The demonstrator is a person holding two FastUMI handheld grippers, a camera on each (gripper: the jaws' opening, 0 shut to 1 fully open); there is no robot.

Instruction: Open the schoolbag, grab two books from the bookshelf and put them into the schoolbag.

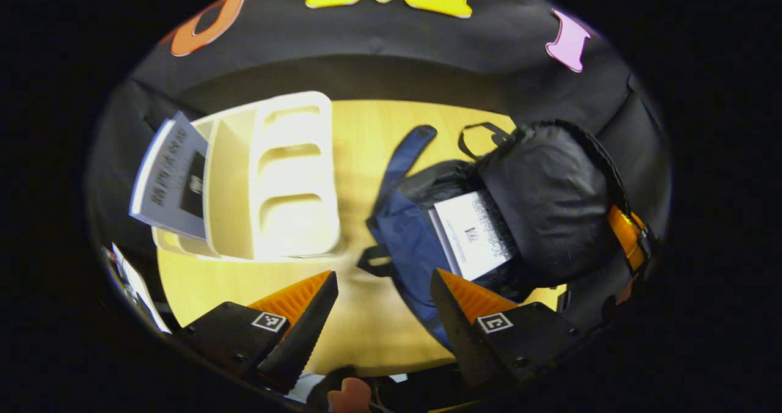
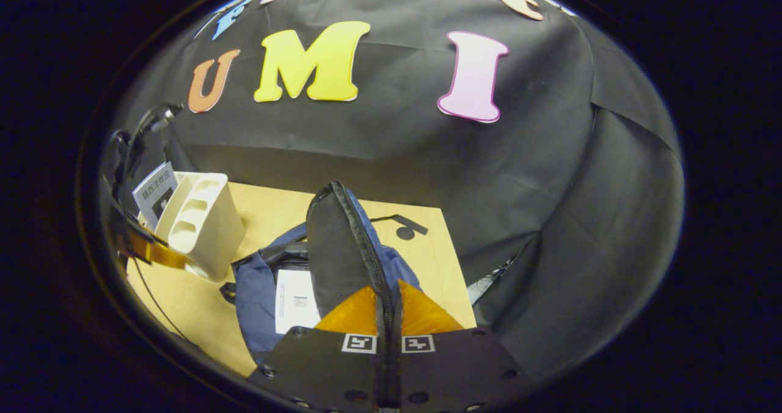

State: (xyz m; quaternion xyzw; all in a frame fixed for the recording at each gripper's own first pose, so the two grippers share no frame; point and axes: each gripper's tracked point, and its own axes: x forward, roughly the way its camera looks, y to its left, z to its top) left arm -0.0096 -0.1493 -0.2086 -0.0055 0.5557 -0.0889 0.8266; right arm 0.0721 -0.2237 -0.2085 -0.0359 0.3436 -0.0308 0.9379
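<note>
The schoolbag [image 2: 263, 291] flap [image 2: 333, 248] is pinched by the right gripper [image 2: 388, 306]; the left gripper [image 1: 383, 300] fingers are spread wide over the tabletop [image 1: 360, 150]

Black gripper [image 1: 383, 306] bodies, orange ribbed jaws, square fiducial markers.

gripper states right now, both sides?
Left gripper: open, empty, above the table.
Right gripper: closed on the schoolbag flap, holding it up; one book is inside.
</note>
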